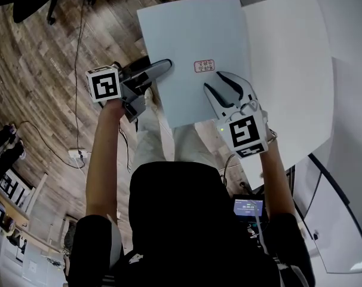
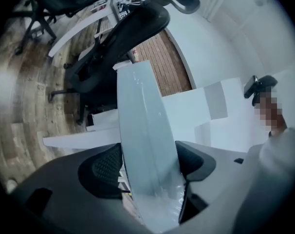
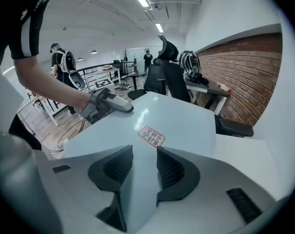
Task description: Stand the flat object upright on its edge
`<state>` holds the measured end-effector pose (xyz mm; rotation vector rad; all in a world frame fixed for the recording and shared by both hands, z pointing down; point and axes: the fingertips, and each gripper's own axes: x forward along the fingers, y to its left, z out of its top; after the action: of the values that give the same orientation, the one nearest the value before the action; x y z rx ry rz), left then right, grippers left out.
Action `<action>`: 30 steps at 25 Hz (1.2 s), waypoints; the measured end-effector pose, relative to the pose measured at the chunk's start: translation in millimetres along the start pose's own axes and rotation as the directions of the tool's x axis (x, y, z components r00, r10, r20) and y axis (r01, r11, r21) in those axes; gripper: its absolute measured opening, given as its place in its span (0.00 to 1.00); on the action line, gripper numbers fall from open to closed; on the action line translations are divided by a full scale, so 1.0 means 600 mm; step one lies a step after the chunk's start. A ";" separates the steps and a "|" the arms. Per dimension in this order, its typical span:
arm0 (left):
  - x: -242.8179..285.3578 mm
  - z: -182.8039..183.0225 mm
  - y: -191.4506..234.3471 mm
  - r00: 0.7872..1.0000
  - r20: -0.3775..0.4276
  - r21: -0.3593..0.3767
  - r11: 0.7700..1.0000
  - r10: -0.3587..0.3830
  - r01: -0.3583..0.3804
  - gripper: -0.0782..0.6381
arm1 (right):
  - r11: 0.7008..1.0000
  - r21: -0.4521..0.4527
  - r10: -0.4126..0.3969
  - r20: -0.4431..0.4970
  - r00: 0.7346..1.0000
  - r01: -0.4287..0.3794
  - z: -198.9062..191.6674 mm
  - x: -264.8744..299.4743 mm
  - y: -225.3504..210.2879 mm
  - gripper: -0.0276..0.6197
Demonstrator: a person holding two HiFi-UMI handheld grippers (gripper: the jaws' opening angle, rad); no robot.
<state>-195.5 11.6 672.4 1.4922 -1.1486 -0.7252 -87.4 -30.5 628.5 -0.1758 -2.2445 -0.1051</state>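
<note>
Left gripper (image 2: 148,164) clamps the pale blue board (image 1: 193,34) by one edge. Right gripper (image 1: 224,88), jaws apart, seemingly rests on its face. The one-sided grip could let the board pivot or slip.

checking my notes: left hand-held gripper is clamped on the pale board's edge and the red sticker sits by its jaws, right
No: the left hand-held gripper is clamped on the edge of the pale board, but the red sticker sits by the jaws of the right hand-held gripper, as the right gripper view shows.
</note>
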 end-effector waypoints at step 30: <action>0.016 -0.010 -0.039 0.997 0.045 -0.109 0.992 -0.058 0.062 0.52 | 0.997 0.071 -0.003 -0.005 1.000 0.003 0.006 -0.015 -0.005 0.31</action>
<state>-180.5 4.0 652.9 1.4295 -1.0811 -0.8511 -85.1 -34.0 619.1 -0.1338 -2.2400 -0.0276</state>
